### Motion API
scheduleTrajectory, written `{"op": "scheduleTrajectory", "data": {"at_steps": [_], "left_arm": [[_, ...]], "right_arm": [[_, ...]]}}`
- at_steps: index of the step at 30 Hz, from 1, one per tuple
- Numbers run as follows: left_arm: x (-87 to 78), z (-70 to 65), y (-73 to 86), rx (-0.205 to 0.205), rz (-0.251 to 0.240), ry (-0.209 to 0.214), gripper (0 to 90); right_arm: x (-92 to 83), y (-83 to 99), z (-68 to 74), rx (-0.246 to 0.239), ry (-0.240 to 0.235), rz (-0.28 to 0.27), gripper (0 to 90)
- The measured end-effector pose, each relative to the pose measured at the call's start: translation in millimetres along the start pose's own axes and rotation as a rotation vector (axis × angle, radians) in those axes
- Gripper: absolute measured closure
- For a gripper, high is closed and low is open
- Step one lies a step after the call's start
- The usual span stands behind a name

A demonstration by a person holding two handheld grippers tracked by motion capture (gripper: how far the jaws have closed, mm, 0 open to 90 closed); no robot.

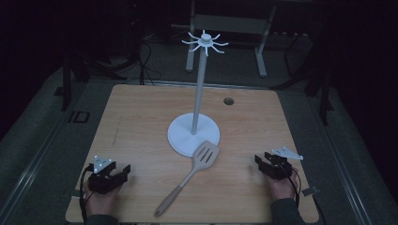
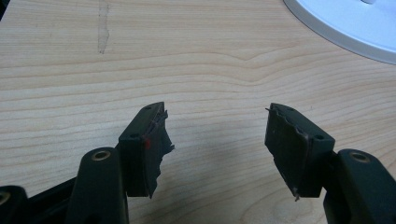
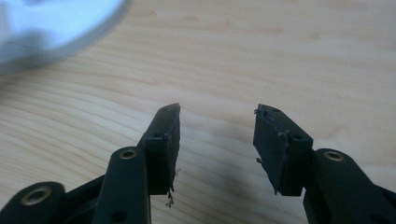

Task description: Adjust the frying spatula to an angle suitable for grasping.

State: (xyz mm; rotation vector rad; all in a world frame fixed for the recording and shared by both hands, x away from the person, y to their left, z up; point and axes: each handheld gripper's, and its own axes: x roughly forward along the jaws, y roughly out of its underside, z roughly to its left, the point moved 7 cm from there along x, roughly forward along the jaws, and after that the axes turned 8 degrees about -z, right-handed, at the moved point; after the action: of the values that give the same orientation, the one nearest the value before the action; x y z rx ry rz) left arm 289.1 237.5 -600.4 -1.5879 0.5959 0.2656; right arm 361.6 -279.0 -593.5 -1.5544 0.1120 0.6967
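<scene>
Counting first: one spatula (image 1: 190, 176), one white stand (image 1: 194, 126), one wooden bench (image 1: 141, 122), two grippers.

The left gripper (image 1: 126, 169) rests near the bench's front left corner, held by a hand (image 1: 101, 199) that comes in from the bottom edge. In the left gripper view its fingers (image 2: 149, 144) stand well apart with bare wood between them, holding and touching nothing; the rim of the stand's base (image 2: 345, 28) shows at the top right corner there. The right gripper (image 1: 259, 161) sits near the front right corner in the other hand (image 1: 281, 187). In the right gripper view its fingers (image 3: 280, 144) are also parted, somewhat less widely, with nothing between them but bench, and the stand's base (image 3: 51, 28) is a blur at the upper left.

The spatula lies flat on the bench between the two grippers, well apart from both. It has a slotted, pale wooden blade and a long tan handle. The blade points up and right, its tip touching or just overlapping the stand's round base, while the handle runs down-left toward the front edge. The stand has a tall thin pole topped by a ring of short hooks.
</scene>
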Motion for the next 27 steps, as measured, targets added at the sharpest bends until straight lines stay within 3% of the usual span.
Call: {"op": "scheduleTrajectory", "data": {"at_steps": [3, 4, 6, 11, 17, 23, 27], "left_arm": [[0.9, -0.5, -0.4, 0.011, 0.004, 0.004, 38.8], [0.9, -0.5, -0.4, 0.011, 0.004, 0.004, 38.8], [2.5, -0.3, -0.6, 0.012, 0.008, 0.001, 38.8], [3.2, -0.8, -1.1, 0.014, 0.008, 0.005, 38.9], [3.5, -1.9, -1.4, 0.017, 0.009, 0.007, 38.9], [4.1, -2.5, -1.0, 0.023, 0.015, 0.008, 38.9], [4.4, -2.6, -0.9, 0.023, 0.017, 0.009, 38.9]], "right_arm": [[-6.9, -10.1, 16.9, -0.083, -0.023, -0.017, 54.0], [-6.9, -10.1, 16.9, -0.083, -0.023, -0.017, 54.0], [-9.1, -15.7, 25.8, -0.14, -0.034, -0.035, 53.9], [-9.0, -28.5, 44.0, -0.229, -0.08, -0.063, 58.6], [-3.7, -39.3, 58.3, -0.264, -0.132, -0.071, 67.9], [4.9, -46.8, 68.7, -0.306, -0.17, -0.053, 87.4], [12.8, -52.7, 78.8, -0.312, -0.212, -0.043, 89.7]]}}
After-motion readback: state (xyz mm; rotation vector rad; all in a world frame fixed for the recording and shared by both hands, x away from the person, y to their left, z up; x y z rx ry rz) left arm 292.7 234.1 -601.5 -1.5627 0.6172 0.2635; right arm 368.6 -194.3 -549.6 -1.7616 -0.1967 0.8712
